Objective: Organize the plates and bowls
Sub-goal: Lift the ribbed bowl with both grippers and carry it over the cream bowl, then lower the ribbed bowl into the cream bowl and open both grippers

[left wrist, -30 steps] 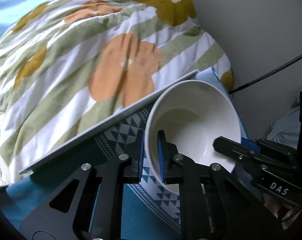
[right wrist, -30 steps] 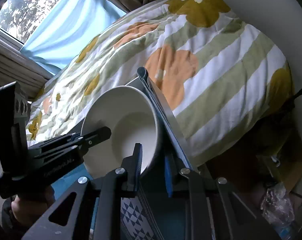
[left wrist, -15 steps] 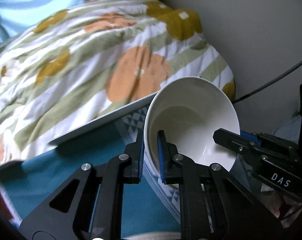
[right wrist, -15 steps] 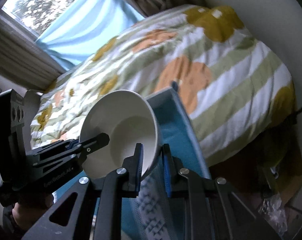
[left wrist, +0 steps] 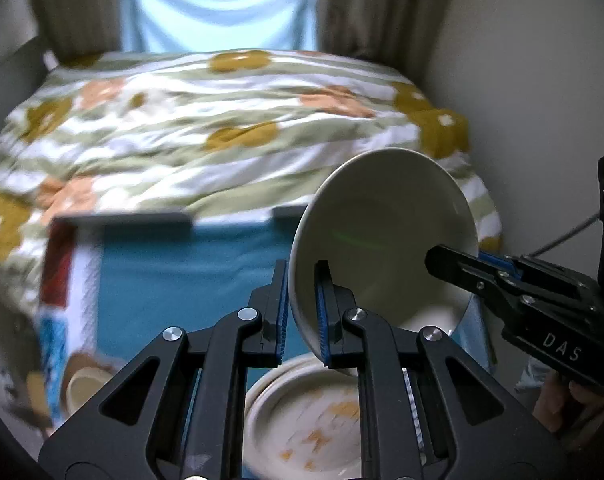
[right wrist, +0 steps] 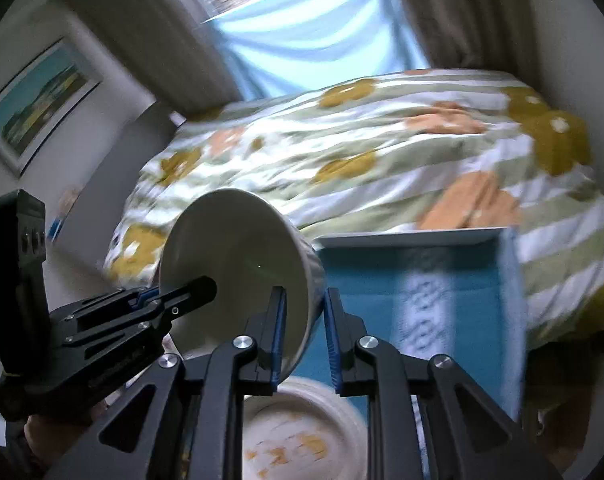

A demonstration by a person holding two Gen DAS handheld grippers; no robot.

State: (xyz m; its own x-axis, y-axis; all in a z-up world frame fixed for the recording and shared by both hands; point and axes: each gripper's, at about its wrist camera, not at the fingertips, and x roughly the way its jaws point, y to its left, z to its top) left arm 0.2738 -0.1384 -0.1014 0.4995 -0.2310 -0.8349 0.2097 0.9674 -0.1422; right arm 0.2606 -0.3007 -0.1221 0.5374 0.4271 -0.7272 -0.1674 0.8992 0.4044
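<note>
Lifted since earlier: smooth round bowl [left wrist: 382, 232]

Bowl [left wrist: 382, 236]: one. Plate [left wrist: 302, 424] stack: one, count within unclear. Grippers: two, left [left wrist: 302, 312], right [right wrist: 302, 334]. Quilt [left wrist: 182, 128]: one.

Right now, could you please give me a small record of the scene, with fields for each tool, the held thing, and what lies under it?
left tool: shut on the rim of the white bowl
right tool: shut on the opposite rim of the same bowl
bowl state: tilted, empty, held in the air
below bowl: plate with orange pattern
surface: teal mat
background: flowered blanket, window curtain
</note>
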